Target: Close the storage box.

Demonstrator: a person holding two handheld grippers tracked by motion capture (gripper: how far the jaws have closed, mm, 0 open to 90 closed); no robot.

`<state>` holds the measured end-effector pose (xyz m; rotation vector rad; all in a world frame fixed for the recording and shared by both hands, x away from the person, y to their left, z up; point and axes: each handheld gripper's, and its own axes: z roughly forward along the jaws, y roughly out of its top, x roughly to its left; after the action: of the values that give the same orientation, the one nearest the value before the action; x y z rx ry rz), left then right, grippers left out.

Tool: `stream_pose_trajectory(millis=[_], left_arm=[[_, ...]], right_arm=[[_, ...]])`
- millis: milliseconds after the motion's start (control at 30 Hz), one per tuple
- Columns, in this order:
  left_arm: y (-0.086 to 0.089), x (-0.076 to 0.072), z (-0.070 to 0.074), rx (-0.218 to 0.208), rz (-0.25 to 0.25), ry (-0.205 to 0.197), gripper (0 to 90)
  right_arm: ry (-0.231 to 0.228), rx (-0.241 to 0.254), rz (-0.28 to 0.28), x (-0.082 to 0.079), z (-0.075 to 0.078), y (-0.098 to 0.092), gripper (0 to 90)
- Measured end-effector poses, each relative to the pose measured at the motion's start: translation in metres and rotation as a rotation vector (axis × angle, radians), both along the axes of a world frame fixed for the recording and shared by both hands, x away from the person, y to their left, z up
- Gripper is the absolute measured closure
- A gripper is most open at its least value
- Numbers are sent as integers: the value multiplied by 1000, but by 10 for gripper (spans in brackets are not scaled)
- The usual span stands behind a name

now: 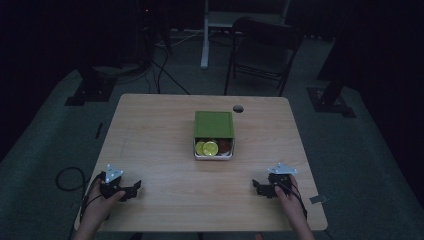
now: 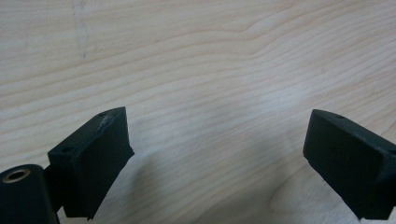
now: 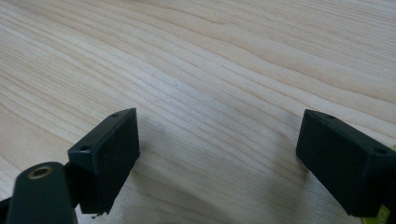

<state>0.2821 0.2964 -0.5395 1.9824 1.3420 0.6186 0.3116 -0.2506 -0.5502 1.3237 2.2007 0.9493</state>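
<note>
A small box sits at the middle of the wooden table, its green lid slid back so the near part is uncovered. Inside lie gold foil coins and something dark red. My left gripper rests near the front left of the table, held in a hand, and it is open. In the left gripper view its jaws stand wide apart over bare wood. My right gripper rests at the front right, also open. Its jaws are spread over bare wood with nothing between them.
A round cable hole is in the table's far edge right of the box. Behind the table stand a dark chair and a white stand. Cables lie on the floor at the left.
</note>
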Motion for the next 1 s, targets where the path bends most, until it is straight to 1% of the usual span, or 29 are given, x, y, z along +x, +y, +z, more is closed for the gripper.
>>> stream_pose_trajectory(millis=[100, 300, 367, 400, 433, 600, 667, 733, 1000], left_arm=[[3, -3, -2, 5, 0, 9, 77], [10, -9, -4, 40, -14, 28, 77], [10, -10, -4, 40, -17, 30, 77], [12, -12, -6, 37, -23, 40, 77], [13, -12, -6, 38, -26, 42, 77], [15, -14, -6, 26, -21, 50, 77], [15, -14, -6, 15, -46, 58, 78], [15, -14, -6, 15, -47, 59, 77], [13, -14, -6, 15, -23, 60, 71]], right_arm=[[0, 0, 0, 0, 0, 0, 128], [1, 0, 3, -1, 0, 0, 128], [1, 0, 4, -1, 0, 1, 128], [1, 0, 4, -1, 0, 0, 127], [1, 0, 5, -1, 0, 0, 127], [1, 0, 5, -1, 0, 0, 127], [1, 0, 5, -1, 0, 1, 127], [1, 0, 5, -1, 0, 0, 126], [1, 0, 5, -1, 0, 0, 126]])
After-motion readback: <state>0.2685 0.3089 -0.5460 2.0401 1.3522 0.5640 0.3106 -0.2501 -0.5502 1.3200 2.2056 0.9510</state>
